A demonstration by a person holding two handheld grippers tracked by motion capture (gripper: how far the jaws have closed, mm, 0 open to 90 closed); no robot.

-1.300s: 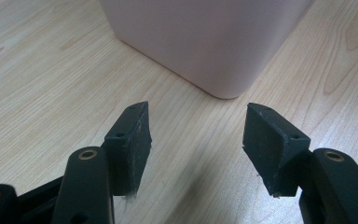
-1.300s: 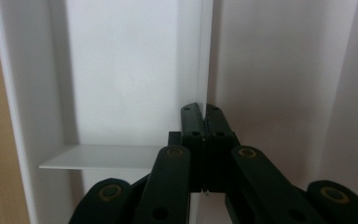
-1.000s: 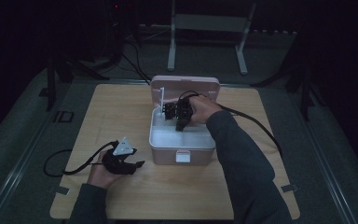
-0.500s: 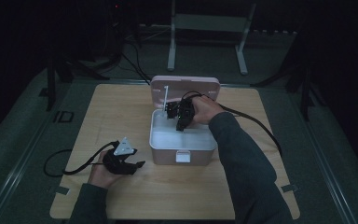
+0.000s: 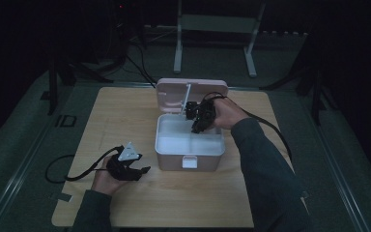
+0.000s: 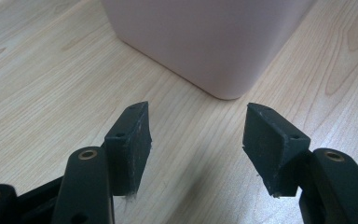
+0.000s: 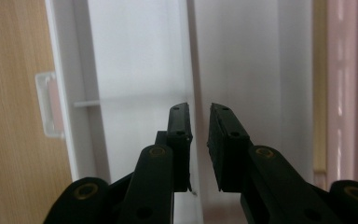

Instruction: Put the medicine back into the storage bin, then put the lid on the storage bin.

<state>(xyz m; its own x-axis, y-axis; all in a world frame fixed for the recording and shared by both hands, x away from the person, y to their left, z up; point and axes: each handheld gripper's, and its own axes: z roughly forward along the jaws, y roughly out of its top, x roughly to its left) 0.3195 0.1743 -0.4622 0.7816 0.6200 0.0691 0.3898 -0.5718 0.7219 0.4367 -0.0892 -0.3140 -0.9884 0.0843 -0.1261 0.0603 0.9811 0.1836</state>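
My right gripper (image 5: pixel 196 117) hovers over the open pink box (image 5: pixel 189 155), jaws just opened a crack with nothing between them (the lid (image 5: pixel 174 92) stands up at 12 o'clock). My left gripper (image 5: pixel 134 170), jaws wide and empty, waits at the box's 8 o'clock; the right is nearer.

box (image 5: pixel 188 152) pale pink outside, white inside, white divider; lid (image 5: pixel 192 92) same pink; latch tab (image 5: pixel 189 162) pink with whitish frame; table (image 5: pixel 125 116) light wood, fine straight grain; left gripper (image 5: pixel 142 170) black with grey three-cornered plate, brass-coloured rivets in its own view; right gripper (image 5: pixel 197 126) black, same brass rivets; cables black; sleeves dark grey-green; floor around table dull dark green; stand (image 5: pixel 217 29) at back grey-white
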